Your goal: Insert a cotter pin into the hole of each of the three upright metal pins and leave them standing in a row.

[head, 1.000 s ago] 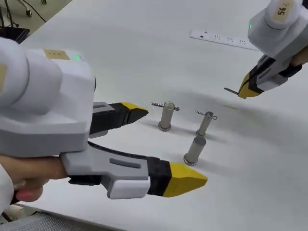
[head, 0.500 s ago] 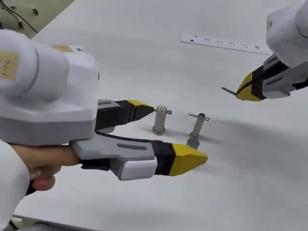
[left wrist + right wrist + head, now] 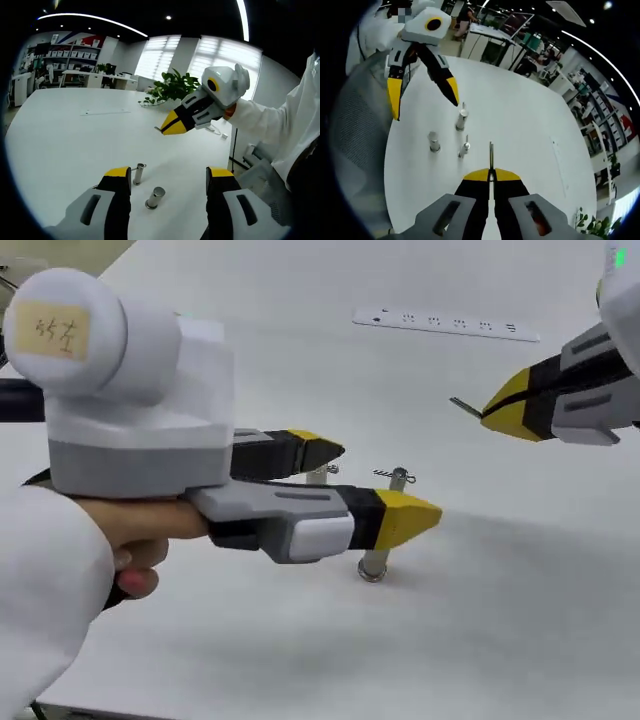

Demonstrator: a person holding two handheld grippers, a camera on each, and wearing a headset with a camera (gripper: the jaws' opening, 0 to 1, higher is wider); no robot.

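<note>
- Gaping wide, the left hand-held gripper (image 3: 169,176) is released, with metal pins (image 3: 156,197) standing between its jaws low in its view.
- Right hand-held gripper (image 3: 490,174), clenched on a thin cotter pin (image 3: 490,152), hovers apart from the pins, open tabletop (image 3: 535,125) all around.
- Tabletop is smooth and white; a power strip (image 3: 445,324) lies top centre of the head view.
- Pins are short grey cylinders.

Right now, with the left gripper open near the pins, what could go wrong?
The left gripper is open, one jaw close to a neighbouring metal pin; closing on the bare metal pin might knock it over. The right gripper pinches the thin cotter pin by its end, so it might twist or slip.
</note>
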